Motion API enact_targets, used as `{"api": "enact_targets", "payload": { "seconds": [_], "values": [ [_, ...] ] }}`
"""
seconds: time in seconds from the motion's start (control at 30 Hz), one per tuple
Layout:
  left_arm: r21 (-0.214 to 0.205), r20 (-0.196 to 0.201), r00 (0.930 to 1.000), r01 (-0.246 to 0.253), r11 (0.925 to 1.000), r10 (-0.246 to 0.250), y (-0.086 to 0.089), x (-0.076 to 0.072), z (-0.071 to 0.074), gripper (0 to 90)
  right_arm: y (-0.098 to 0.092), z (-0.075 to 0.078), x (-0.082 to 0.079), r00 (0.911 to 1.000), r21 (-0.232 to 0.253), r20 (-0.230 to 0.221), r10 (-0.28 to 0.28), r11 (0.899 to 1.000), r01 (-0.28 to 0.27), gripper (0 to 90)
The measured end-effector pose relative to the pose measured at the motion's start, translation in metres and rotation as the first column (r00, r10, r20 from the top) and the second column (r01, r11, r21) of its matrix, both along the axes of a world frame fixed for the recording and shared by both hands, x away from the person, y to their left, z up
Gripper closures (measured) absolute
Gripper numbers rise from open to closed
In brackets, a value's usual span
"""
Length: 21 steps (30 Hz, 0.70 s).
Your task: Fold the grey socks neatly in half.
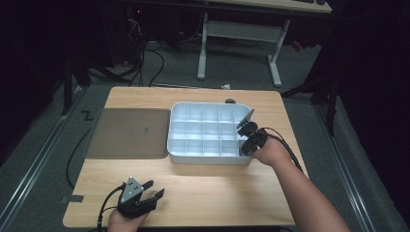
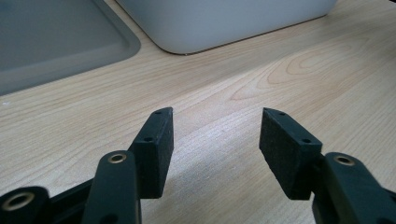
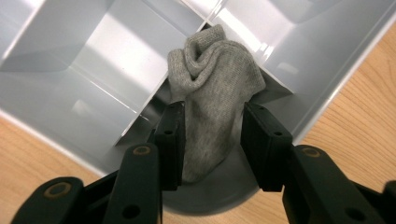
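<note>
A crumpled grey sock (image 3: pixel 215 77) lies in a corner compartment of the white divided tray (image 3: pixel 70 98), draped over a divider. My right gripper (image 3: pixel 212 135) is open, with its jaws on either side of the sock's lower part and no firm pinch on it. In the high view the right gripper (image 1: pixel 245 136) hangs over the right end of the tray (image 1: pixel 208 158). My left gripper (image 1: pixel 153 189) rests low over the wooden table (image 1: pixel 217 188) near the front edge. Its jaws are open, with nothing between them (image 2: pixel 215 140).
A flat grey lid or mat (image 1: pixel 129 133) lies left of the tray, touching its side; its corner (image 2: pixel 46 37) and the tray's wall (image 2: pixel 224 23) lie ahead of the left gripper. Bare wood runs along the table's front. A white desk frame (image 1: pixel 237 38) stands on the floor behind.
</note>
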<state>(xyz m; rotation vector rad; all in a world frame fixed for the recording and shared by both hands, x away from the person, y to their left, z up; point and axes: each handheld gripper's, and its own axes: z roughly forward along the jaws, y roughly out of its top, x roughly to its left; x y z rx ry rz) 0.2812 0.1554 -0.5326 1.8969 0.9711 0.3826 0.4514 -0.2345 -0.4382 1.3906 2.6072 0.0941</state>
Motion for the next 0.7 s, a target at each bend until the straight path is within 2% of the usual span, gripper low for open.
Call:
{"api": "enact_targets", "payload": {
  "seconds": [0.13,0.17,0.2,0.27,0.37,0.43,0.47,0.6,0.67,0.7],
  "values": [
    [-0.002,-0.001,1.0,-0.001,1.0,0.001,0.0,0.0,0.0,45.5,0.0,0.009,-0.001,1.0,0.02,0.002,0.0,1.0,0.0,59.4],
    [-0.001,-0.001,1.0,-0.001,1.0,0.001,0.0,0.0,0.0,45.5,0.001,0.011,-0.001,1.0,0.023,0.001,-0.006,1.0,0.006,60.8],
    [-0.001,-0.001,1.0,-0.001,1.0,0.001,0.0,0.0,0.0,45.5,0.0,0.014,-0.001,0.9999,0.026,0.011,0.012,1.0,-0.013,63.1],
    [0.002,-0.003,1.0,0.003,1.0,-0.003,0.0,0.0,0.0,45.5,0.001,0.02,0.001,0.9995,0.035,0.032,0.004,0.999,-0.005,72.3],
    [0.0,-0.003,1.0,0.0,1.0,0.0,-0.001,0.0,0.0,45.5,0.004,0.023,0.005,0.9974,0.023,0.07,0.016,1.0,-0.018,88.0],
    [-0.002,-0.001,1.0,-0.003,1.0,0.003,0.0,0.0,-0.001,45.5,0.008,0.02,0.007,0.9978,0.016,0.065,0.01,1.0,-0.011,90.0],
    [-0.003,-0.002,1.0,-0.004,1.0,0.004,0.0,0.0,-0.001,45.5,0.01,0.016,0.009,0.9977,0.005,0.062,0.028,1.0,-0.028,90.0],
    [-0.001,-0.004,1.0,-0.002,1.0,0.002,0.001,0.0,-0.001,45.5,0.017,-0.002,0.015,0.9994,-0.056,0.023,0.026,0.998,-0.024,90.0],
    [-0.003,-0.004,1.0,-0.002,1.0,0.002,0.001,0.0,-0.001,45.5,0.017,-0.006,0.017,0.9996,-0.067,0.014,0.025,0.997,-0.024,90.0],
    [-0.004,-0.004,1.0,-0.002,1.0,0.001,0.0,0.0,-0.001,45.5,0.018,-0.014,0.02,0.9998,-0.075,-0.007,0.018,0.997,-0.018,90.0]
  ]
}}
